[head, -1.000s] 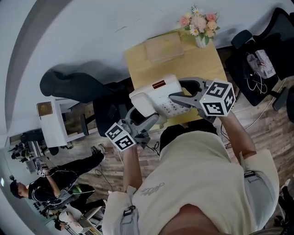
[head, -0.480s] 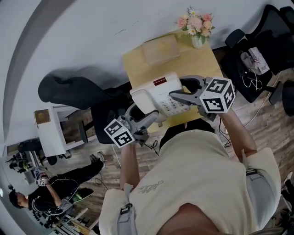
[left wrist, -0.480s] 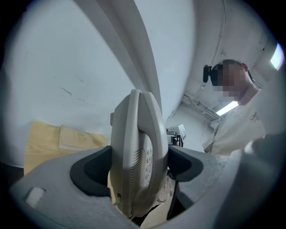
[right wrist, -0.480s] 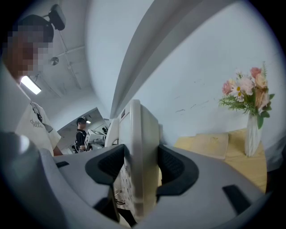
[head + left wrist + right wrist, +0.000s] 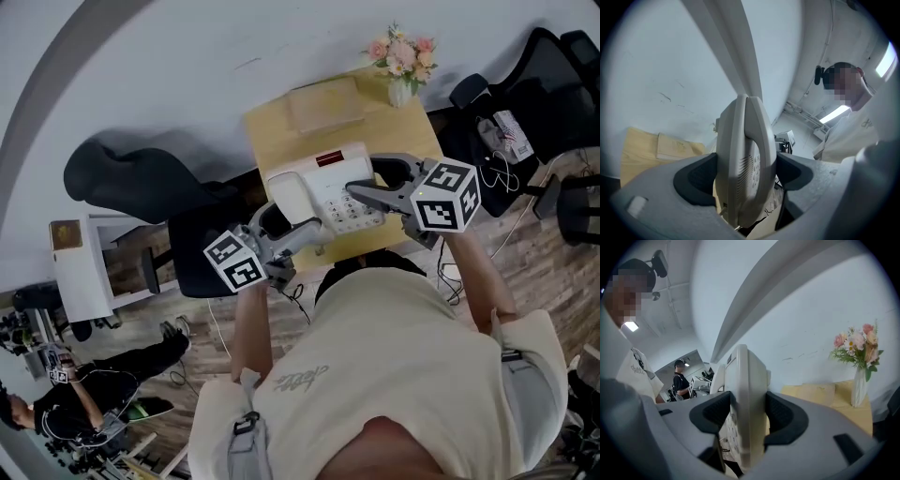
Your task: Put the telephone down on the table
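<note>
The left hand-held gripper pinches the telephone by its near-left edge, and the right hand-held gripper pinches its right edge, over the desk's near half. The stiff, smooth plastic shell looks light but slippery. Held level, the handset should stay seated.

White wall behind, faint scuffs. Floor wood plank, grey-brown. Light wooden table set against wall. Vase of pink flowers at its far right corner, flat tan box by wall. Dark padded seat, possibly beanbag, left of table. Black office chair right. White cabinet far left. Ceiling strip light lit.
</note>
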Demonstrator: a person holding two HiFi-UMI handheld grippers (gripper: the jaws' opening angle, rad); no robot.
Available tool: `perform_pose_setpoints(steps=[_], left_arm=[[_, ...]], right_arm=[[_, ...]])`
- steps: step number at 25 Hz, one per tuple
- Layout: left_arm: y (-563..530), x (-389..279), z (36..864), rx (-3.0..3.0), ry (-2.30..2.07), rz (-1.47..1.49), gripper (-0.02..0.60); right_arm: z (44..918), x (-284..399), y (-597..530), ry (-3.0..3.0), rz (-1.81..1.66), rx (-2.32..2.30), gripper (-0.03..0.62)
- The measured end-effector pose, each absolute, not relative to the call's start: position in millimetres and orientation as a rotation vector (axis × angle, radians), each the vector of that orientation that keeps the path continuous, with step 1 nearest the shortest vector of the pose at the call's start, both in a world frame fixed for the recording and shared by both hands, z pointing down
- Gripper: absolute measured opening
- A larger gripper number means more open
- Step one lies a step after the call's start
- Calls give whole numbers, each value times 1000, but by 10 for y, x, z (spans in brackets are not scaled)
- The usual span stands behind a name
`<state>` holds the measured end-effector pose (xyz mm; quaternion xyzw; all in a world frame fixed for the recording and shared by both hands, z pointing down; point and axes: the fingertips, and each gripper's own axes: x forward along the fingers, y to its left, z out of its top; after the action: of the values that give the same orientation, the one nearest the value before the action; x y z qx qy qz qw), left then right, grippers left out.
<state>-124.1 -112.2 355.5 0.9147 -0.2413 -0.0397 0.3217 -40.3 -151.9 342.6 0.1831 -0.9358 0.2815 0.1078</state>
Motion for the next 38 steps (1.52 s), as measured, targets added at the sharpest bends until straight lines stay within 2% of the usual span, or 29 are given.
perform_pose_setpoints(steps=[9, 20, 38], left_arm=[[-1177, -1140, 4027, 2316, -614, -72, 375], [-1279, -1349, 4764, 2161, -572, -50, 375], [-1605, -1453, 5543, 2109, -566, -16, 374]], right_arm=[[3935, -296, -1578, -2672, 957, 507, 235], [4714, -519, -1688, -2536, 1137, 483, 235], [5547, -595, -1997, -2539, 1229, 486, 233]])
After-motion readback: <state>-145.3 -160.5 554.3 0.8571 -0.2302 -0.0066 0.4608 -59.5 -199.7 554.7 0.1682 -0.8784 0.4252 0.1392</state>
